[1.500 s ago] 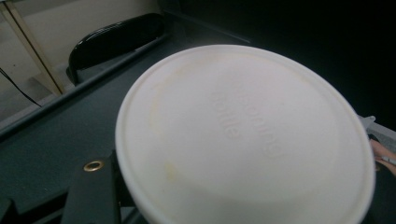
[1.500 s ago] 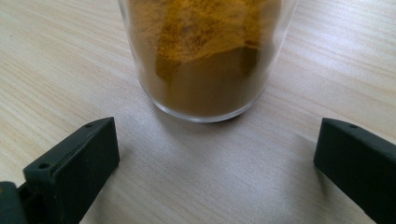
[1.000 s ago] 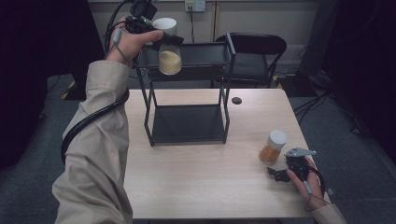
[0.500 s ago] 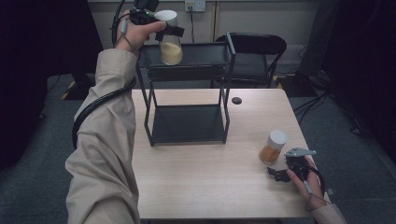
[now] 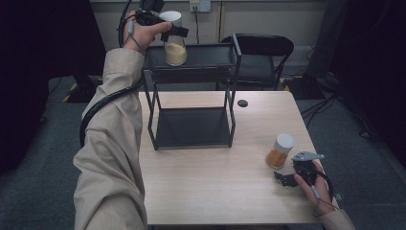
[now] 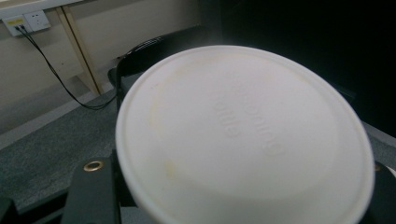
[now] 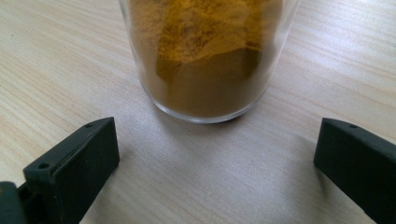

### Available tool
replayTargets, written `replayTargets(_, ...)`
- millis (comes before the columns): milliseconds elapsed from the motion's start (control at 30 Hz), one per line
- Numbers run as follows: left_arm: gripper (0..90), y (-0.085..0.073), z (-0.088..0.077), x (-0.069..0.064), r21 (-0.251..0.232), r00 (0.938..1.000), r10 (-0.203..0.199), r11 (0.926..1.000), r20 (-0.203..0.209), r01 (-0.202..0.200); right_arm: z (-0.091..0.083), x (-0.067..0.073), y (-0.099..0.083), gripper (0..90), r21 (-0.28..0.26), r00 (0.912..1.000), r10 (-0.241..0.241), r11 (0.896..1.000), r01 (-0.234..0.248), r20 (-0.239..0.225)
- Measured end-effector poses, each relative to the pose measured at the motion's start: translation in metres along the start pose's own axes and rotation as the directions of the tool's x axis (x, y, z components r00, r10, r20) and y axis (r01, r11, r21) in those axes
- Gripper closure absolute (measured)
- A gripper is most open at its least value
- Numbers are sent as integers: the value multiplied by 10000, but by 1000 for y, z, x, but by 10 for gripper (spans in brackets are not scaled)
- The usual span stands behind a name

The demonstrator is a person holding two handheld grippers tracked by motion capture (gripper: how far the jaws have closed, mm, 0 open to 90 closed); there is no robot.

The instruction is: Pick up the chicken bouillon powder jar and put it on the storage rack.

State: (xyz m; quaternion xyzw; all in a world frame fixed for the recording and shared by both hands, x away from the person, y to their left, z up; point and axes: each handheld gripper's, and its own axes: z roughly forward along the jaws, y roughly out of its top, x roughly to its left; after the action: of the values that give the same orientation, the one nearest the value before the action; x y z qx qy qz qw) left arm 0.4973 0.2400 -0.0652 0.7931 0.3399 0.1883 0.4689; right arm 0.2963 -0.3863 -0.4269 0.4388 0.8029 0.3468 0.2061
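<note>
In the high view, a jar of pale yellow powder [image 5: 175, 47] is held by the left gripper [image 5: 165, 29] at the upper left of the frame, over the top shelf of a black metal rack [image 5: 191, 74]; whether the jar's base touches the shelf cannot be told. The jaws are clamped on the jar just below its white lid [image 5: 171, 17]. In the left gripper view, the round white lid [image 6: 243, 135] is seen from above at the centre of the frame, with faint raised lettering on it and the black jaws at its lower left and lower right edges.

At the lower right of the high view, the right gripper [image 5: 293, 173] is rested on the wooden table [image 5: 215, 191] with its jaws apart and nothing between them. A second jar with orange-brown powder [image 5: 280, 150] is stood upright just above and to the left of it, near but apart. In the right gripper view, that jar [image 7: 205, 56] is seen at the top centre on the bare wood, beyond the two black jaws that are spread wide at the lower left and lower right corners, untouched by either
</note>
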Motion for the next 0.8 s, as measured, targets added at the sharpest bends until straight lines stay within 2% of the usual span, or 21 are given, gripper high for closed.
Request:
replayTargets(267,342,-2,2,-4,-65,9998,-9,10000,-195,7,0,0,0,0,-4,10000,10,10000,-10,-3)
replayTargets(567,341,-5,3,-3,-222,9998,85,9997,-199,-90,0,0,0,0,-7,10000,1,10000,-1,-4)
replayTargets(800,334,-9,3,-4,-327,9997,-111,9994,-210,104,0,0,0,0,-3,10000,11,10000,-11,-5)
